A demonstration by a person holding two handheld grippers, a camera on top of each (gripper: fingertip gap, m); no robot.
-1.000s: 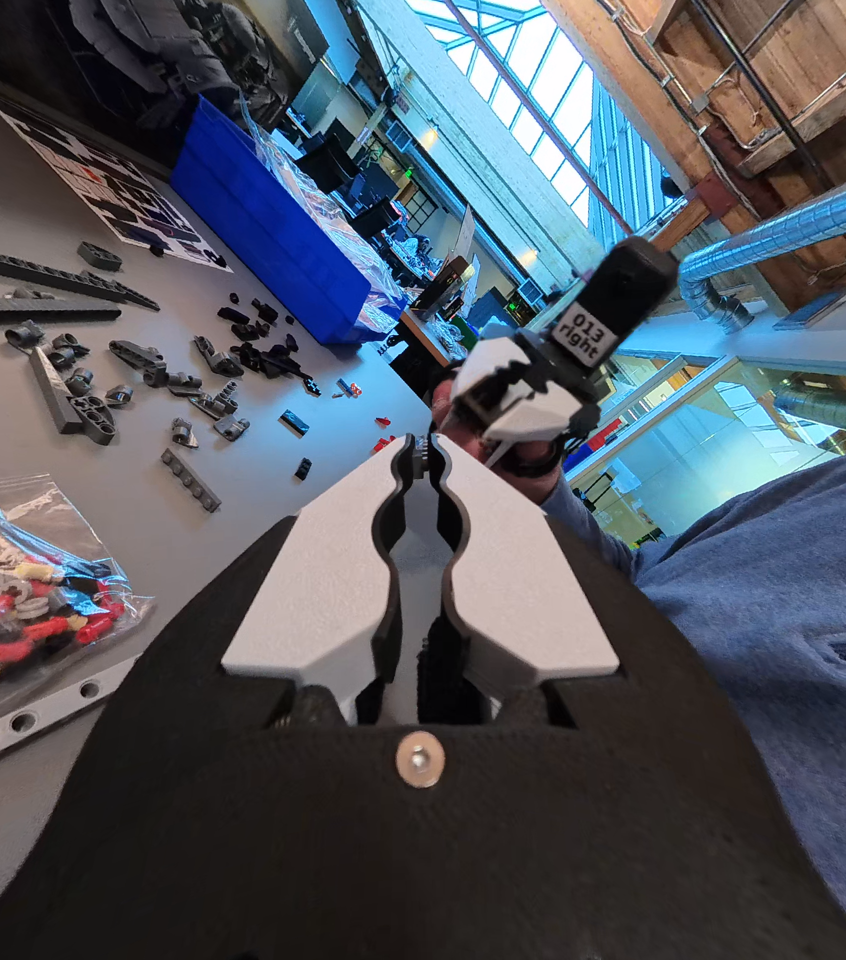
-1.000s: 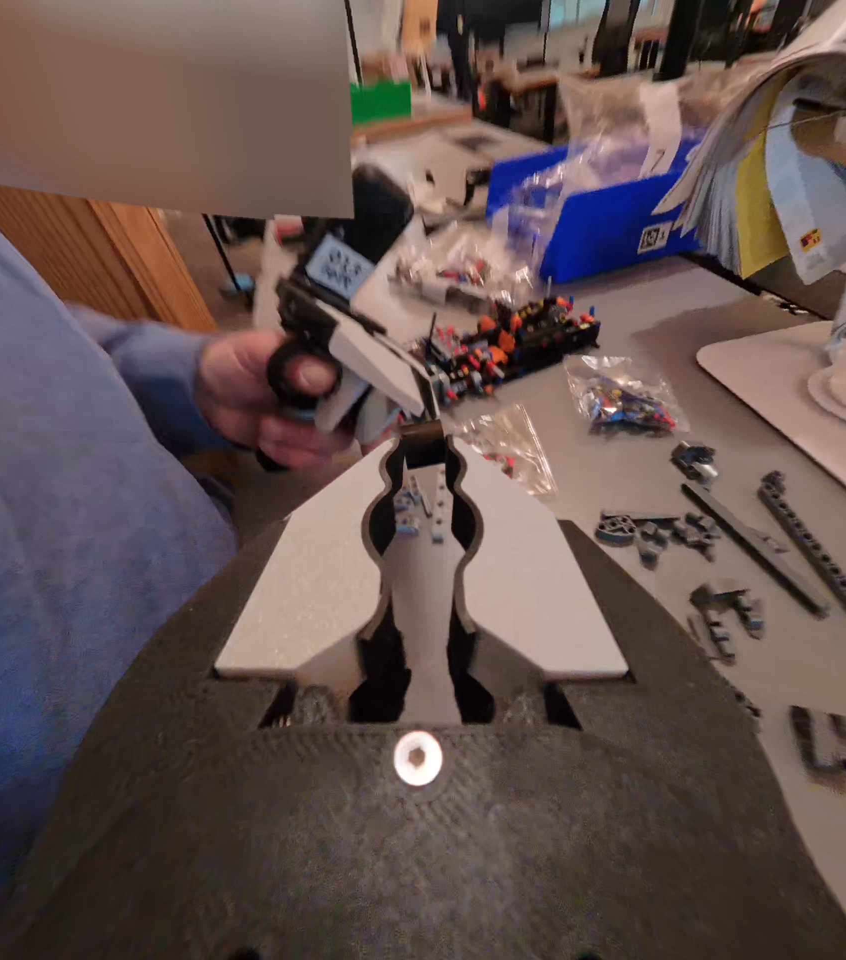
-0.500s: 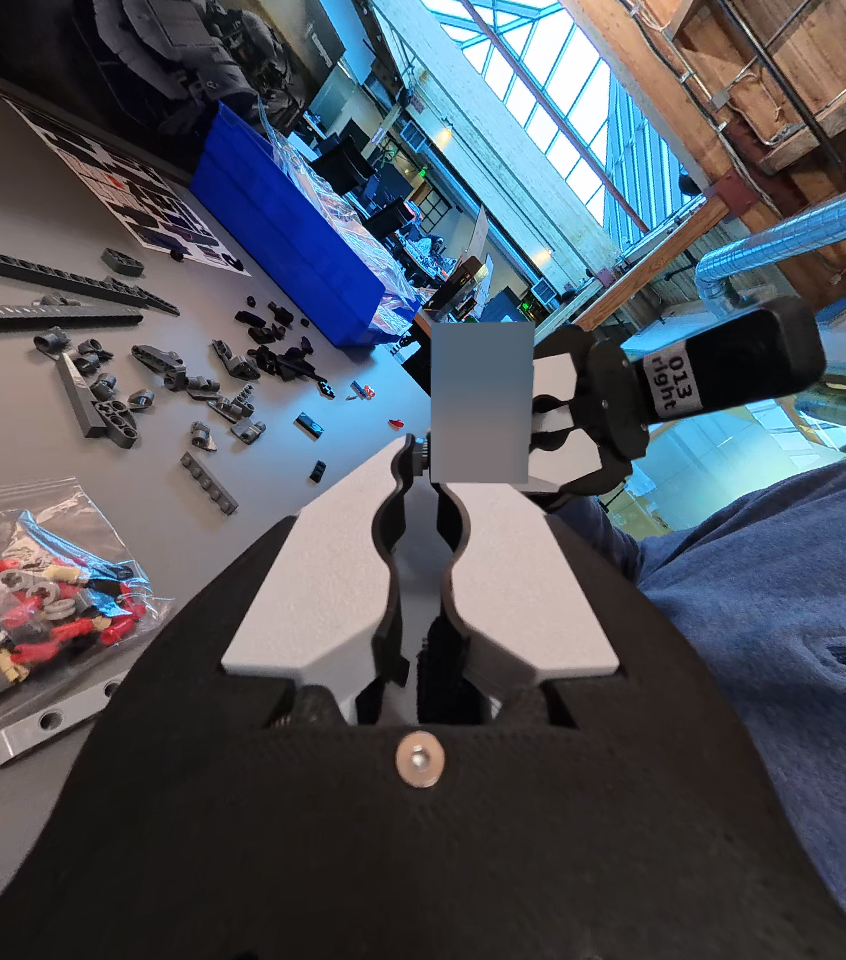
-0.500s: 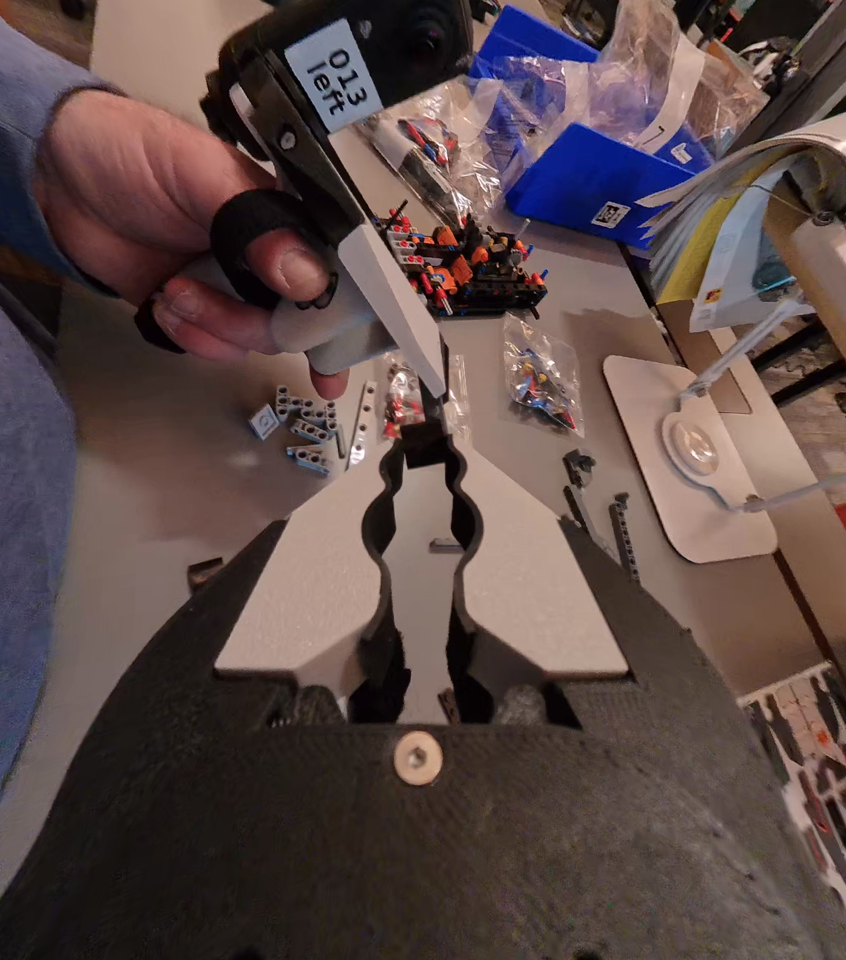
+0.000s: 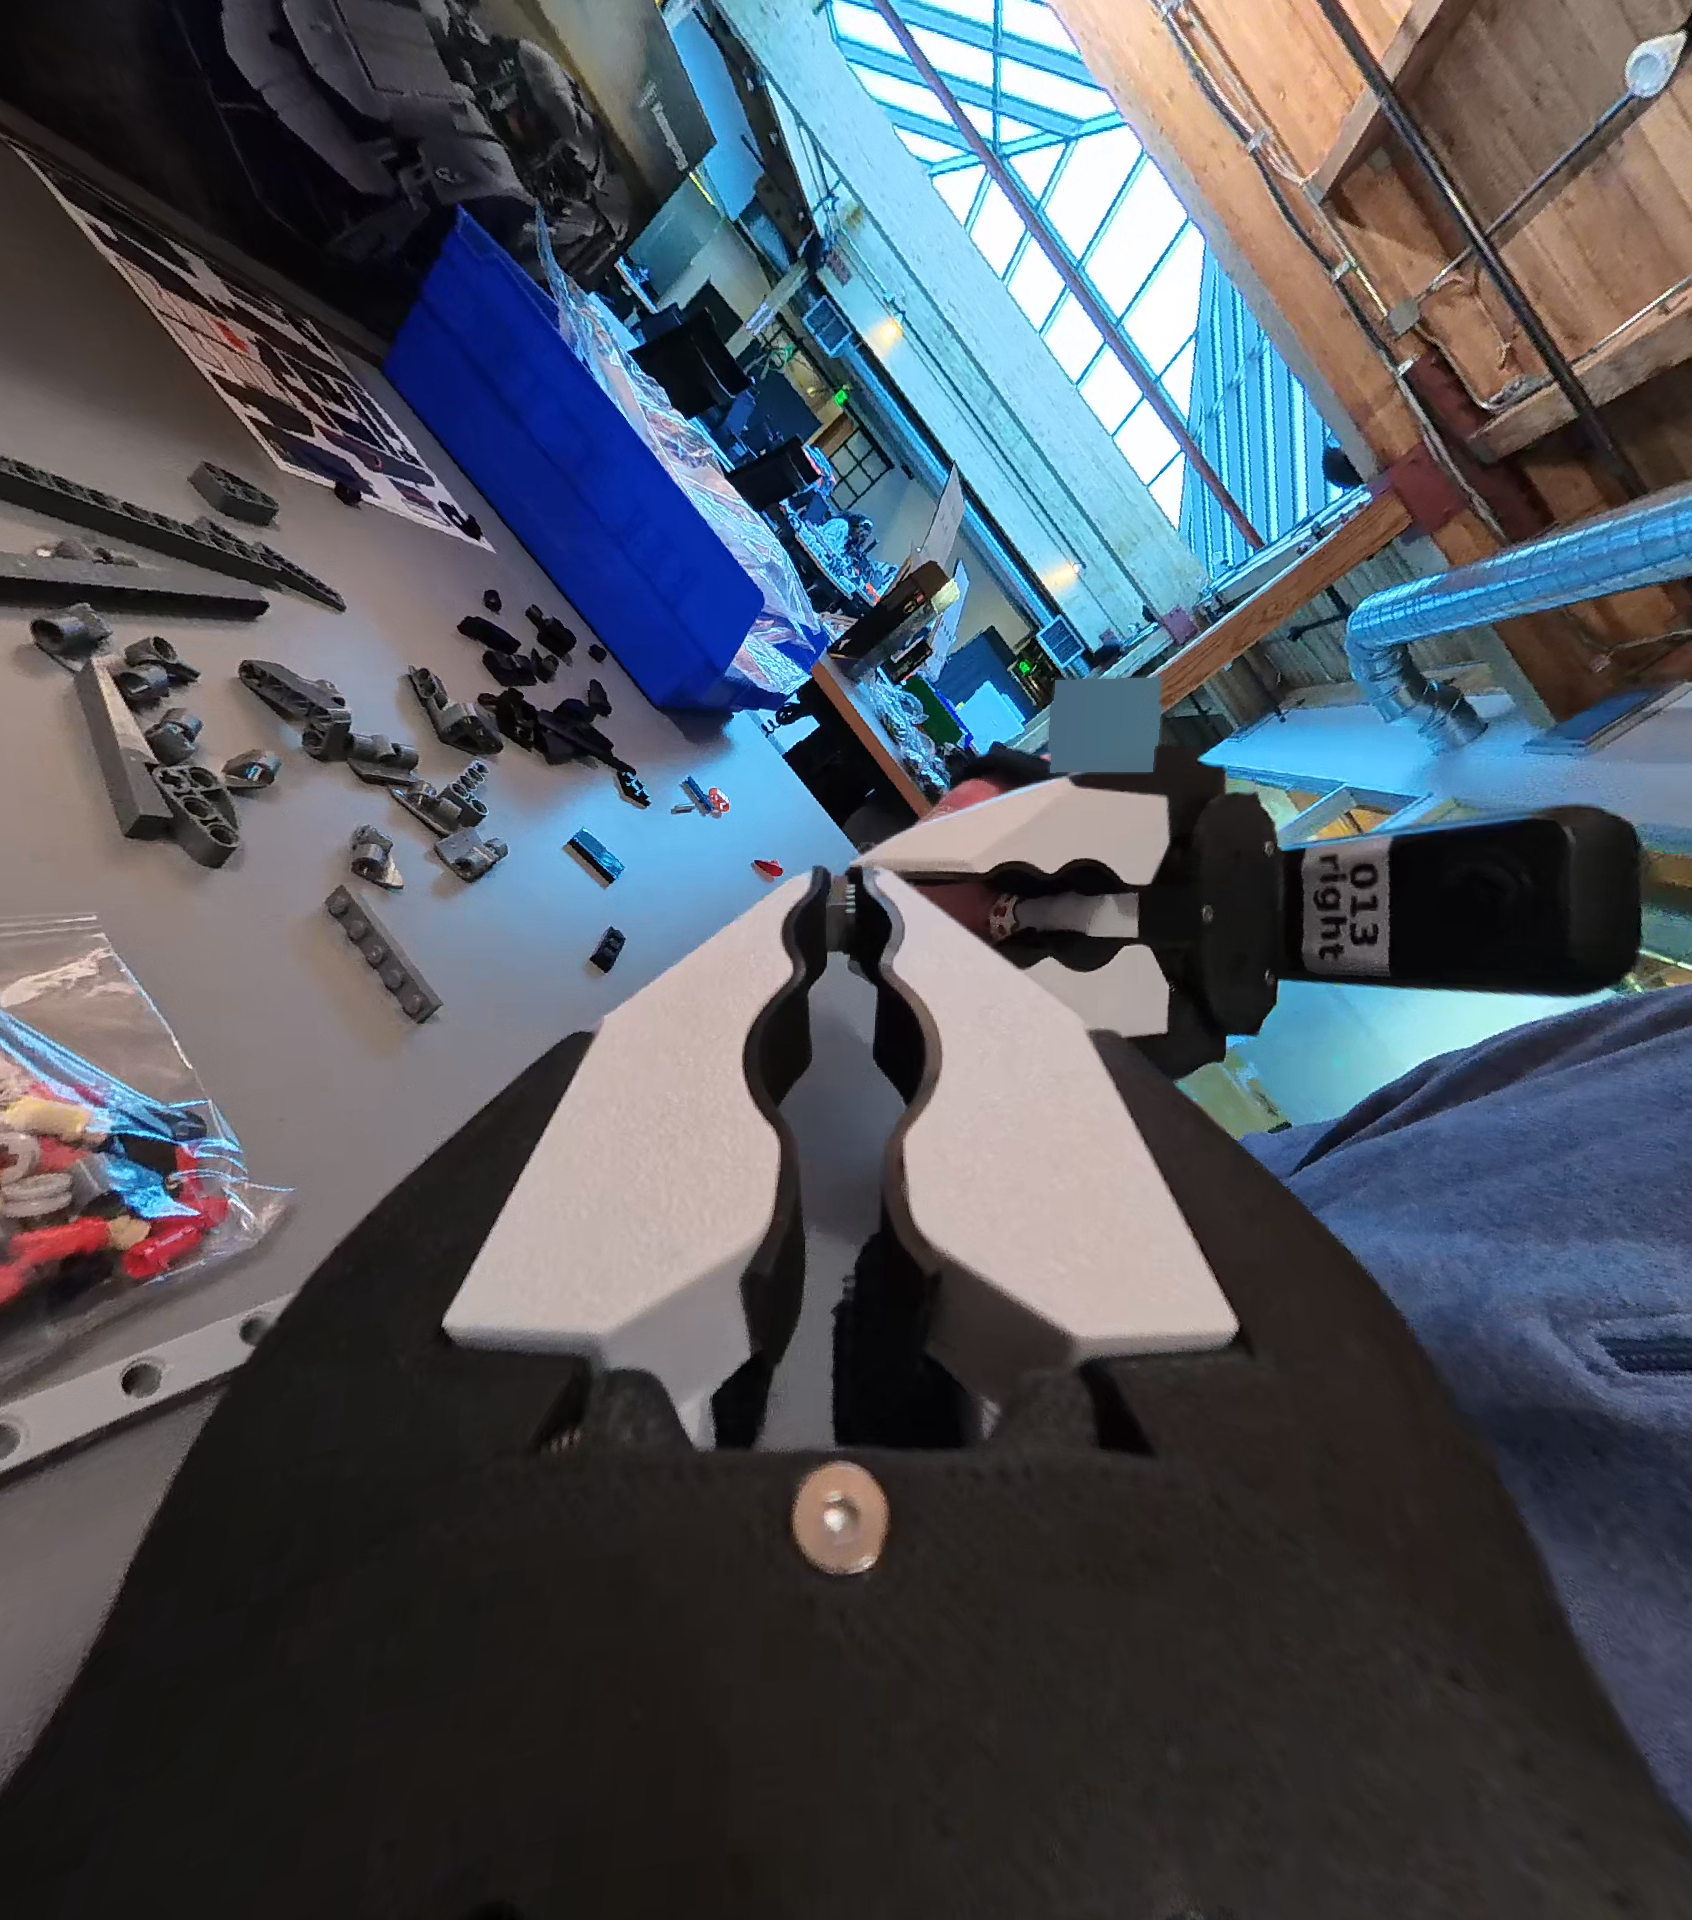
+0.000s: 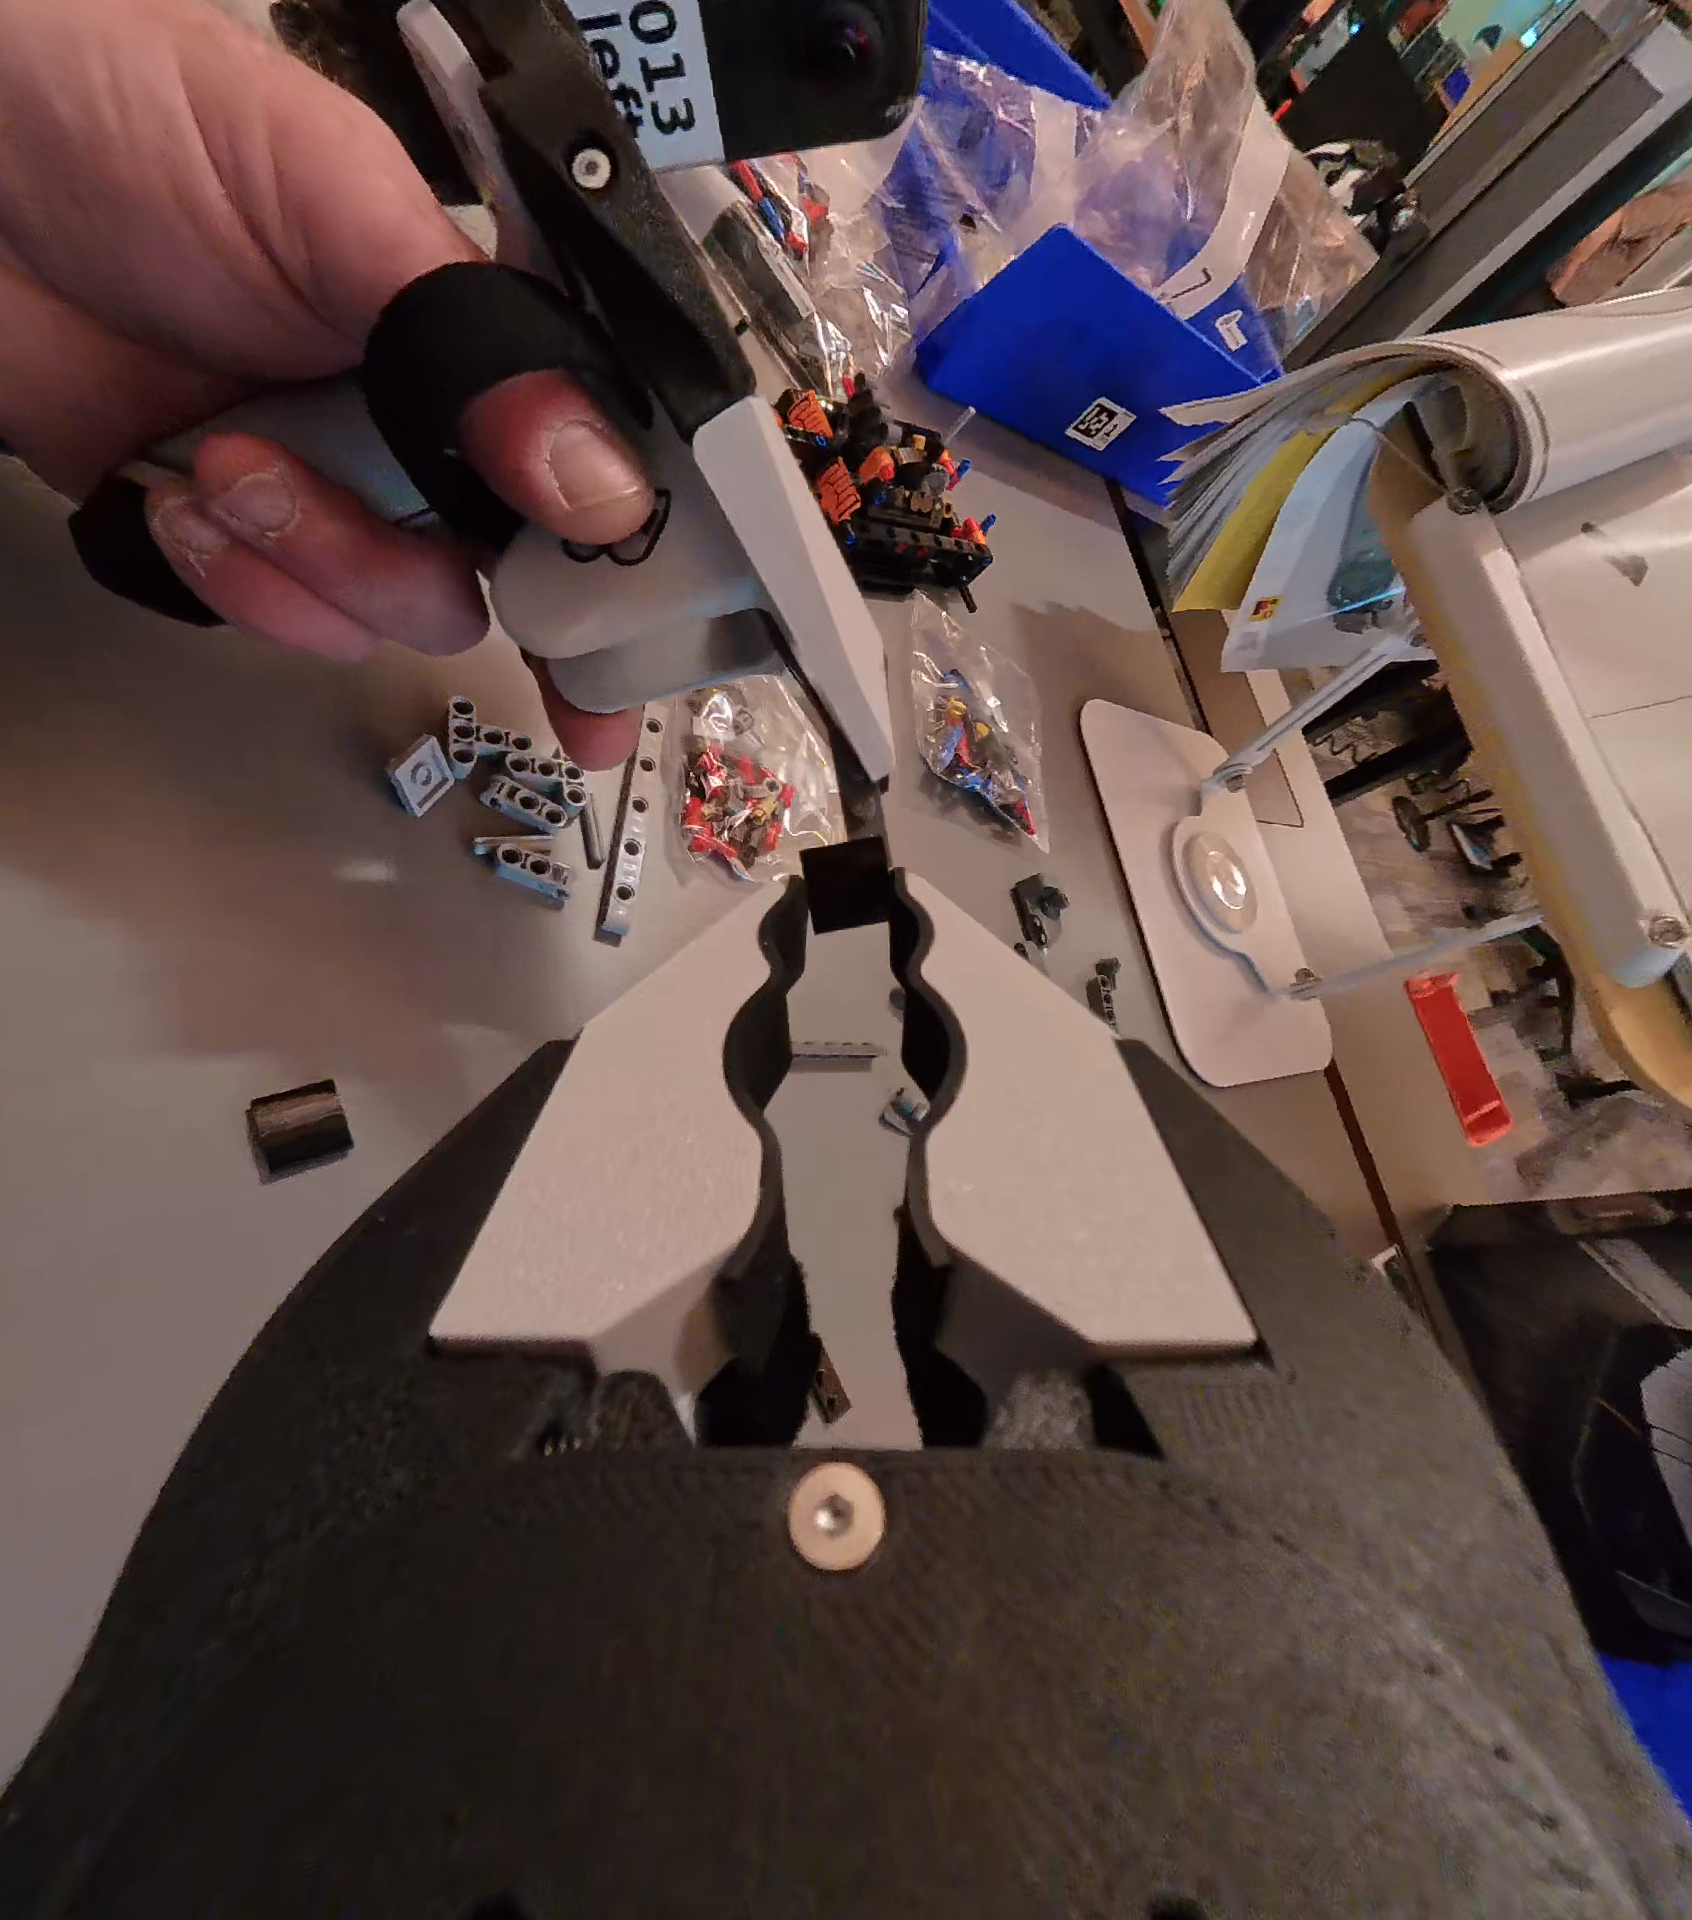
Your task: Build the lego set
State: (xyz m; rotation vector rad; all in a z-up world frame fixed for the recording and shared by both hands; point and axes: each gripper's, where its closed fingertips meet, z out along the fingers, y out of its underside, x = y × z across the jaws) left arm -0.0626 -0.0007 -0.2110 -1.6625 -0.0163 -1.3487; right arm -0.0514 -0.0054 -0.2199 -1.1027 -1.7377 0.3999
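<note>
Lego piece point(image 6: 848, 871) seemingly pinched between grippers

A grey worktop point(image 5: 42, 343) strewn with loose dark Lego pieces point(image 5: 198, 727), bagged red connectors point(image 5: 21, 1216), a blue bin point(image 5: 572, 509) and a half-built model point(image 6: 883, 488).

**Grey fingers on black textured bodies**

Each tool, left tool point(image 5: 847, 914) and right tool point(image 6: 847, 904), has pale grey wedge fingers point(image 5: 655, 1164) with wavy black inner edges, set in a black textured body with one silver screw point(image 5: 839, 1530). A white label point(image 5: 1346, 914) sits on the right tool's black handle. The person wears a blue fleece sleeve point(image 5: 1548, 1299).
</note>
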